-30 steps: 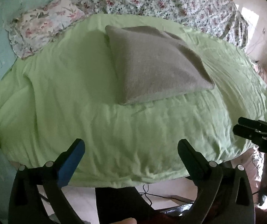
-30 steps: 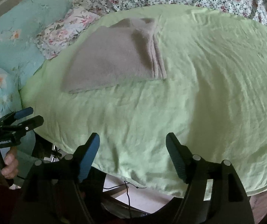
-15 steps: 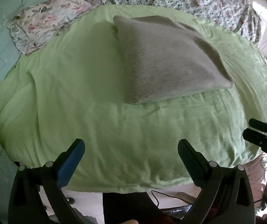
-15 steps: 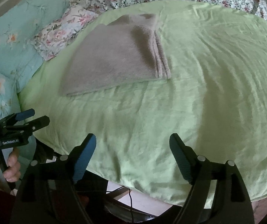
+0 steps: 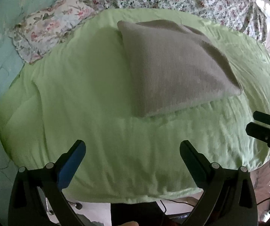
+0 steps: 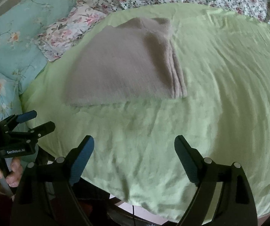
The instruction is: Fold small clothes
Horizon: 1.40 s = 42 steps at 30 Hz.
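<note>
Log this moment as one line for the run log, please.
left gripper: open, empty | right gripper: open, empty | grey garment: folded, flat on green sheet, untouched | both grippers at near bed edge

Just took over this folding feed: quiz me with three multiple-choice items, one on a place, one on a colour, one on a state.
1. Where does the grey garment lie?
A. on the green blanket
B. on the floral pillow
C. in the left gripper

2. What colour is the blanket under it?
A. blue
B. light green
C. white

3. How do the two grippers stand?
A. both shut on cloth
B. one open, one shut
C. both open and empty

Key: 1 A, the garment rests flat on the blanket, apart from the floral pillow. 2 B, both views show it light green. 3 C, the left gripper and right gripper have fingers spread wide with only bedding between them.
</note>
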Each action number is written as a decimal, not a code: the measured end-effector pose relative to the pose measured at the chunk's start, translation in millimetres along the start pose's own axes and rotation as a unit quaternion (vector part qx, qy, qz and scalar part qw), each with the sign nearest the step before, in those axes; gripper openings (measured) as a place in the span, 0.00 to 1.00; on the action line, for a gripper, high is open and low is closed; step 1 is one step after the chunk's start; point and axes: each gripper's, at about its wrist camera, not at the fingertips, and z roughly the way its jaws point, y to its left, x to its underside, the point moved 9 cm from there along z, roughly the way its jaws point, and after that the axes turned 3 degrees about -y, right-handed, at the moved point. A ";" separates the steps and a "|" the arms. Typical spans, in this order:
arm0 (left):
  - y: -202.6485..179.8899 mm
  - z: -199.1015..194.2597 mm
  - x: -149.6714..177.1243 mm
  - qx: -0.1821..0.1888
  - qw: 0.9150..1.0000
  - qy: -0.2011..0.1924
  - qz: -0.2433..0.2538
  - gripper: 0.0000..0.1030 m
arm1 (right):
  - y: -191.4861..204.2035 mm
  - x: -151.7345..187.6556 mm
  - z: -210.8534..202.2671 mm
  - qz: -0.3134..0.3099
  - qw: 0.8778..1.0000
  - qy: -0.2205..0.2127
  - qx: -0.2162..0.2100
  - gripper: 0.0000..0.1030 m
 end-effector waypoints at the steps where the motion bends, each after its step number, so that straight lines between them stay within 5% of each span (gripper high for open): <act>1: -1.4 -1.0 -1.7 0.000 1.000 -0.003 0.000 0.97 | 0.5 -3.5 0.4 -0.003 1.000 -0.001 0.001 0.85; 12: 0.5 9.7 -47.3 0.037 0.999 -0.025 -0.016 0.97 | -11.3 -46.9 0.8 -0.002 1.000 -0.031 0.000 0.85; 21: 20.9 41.7 -99.9 0.073 0.994 -0.030 -0.070 0.97 | -35.9 -124.6 11.2 0.039 0.995 -0.088 -0.025 0.83; 24: 26.7 56.9 -110.3 0.081 0.992 -0.024 -0.089 0.97 | -47.7 -144.2 31.2 0.064 0.994 -0.083 -0.033 0.71; 31: 32.5 89.8 -121.7 0.088 0.989 -0.007 -0.122 0.97 | -63.6 -160.3 79.2 0.113 0.991 -0.050 -0.051 0.63; 33: 30.0 102.7 -118.0 0.094 0.986 0.007 -0.137 0.99 | -65.1 -157.6 91.0 0.110 0.992 -0.034 -0.047 0.31; 38: 10.5 102.3 -121.4 0.108 0.986 0.007 -0.125 0.98 | -70.5 -165.2 84.0 0.104 0.992 -0.048 -0.046 0.14; 42: -4.9 107.9 -120.2 0.100 0.990 0.011 -0.101 0.98 | -79.1 -161.9 91.3 0.107 0.993 -0.038 -0.042 0.14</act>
